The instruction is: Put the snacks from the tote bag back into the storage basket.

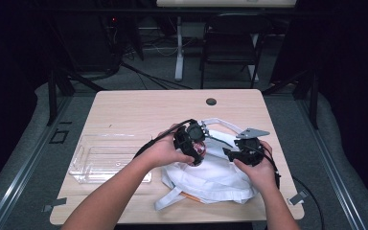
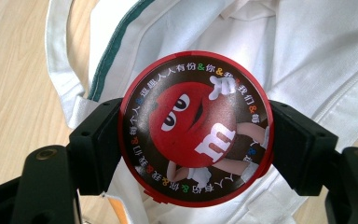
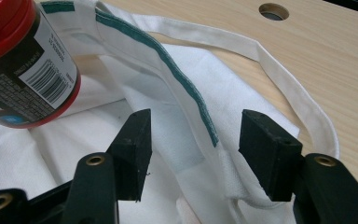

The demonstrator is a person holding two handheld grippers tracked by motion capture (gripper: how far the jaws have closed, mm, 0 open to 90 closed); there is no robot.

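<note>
A round red candy tub [image 2: 196,126] with a cartoon lid sits clamped by its sides between my left gripper's [image 2: 196,140] jaws, lid facing the camera. It hangs over a white cloth tote bag [image 1: 215,177] lying on the table. In the high view the left gripper [image 1: 191,141] is over the bag's upper left part. My right gripper [image 3: 196,144] is open, its jaws either side of the bag's green-trimmed rim [image 3: 186,88] without pressing it. The tub [image 3: 23,70] shows at that view's upper left, barcode side on. In the high view the right gripper [image 1: 230,153] is at the bag's right side.
A clear plastic tray [image 1: 105,158] lies on the table's left half. The bag's white strap [image 3: 279,79] loops toward a round cable hole [image 1: 211,101] at the far edge. An orange stick [image 1: 191,196] pokes out under the bag's front. A chair [image 1: 232,38] stands beyond the table.
</note>
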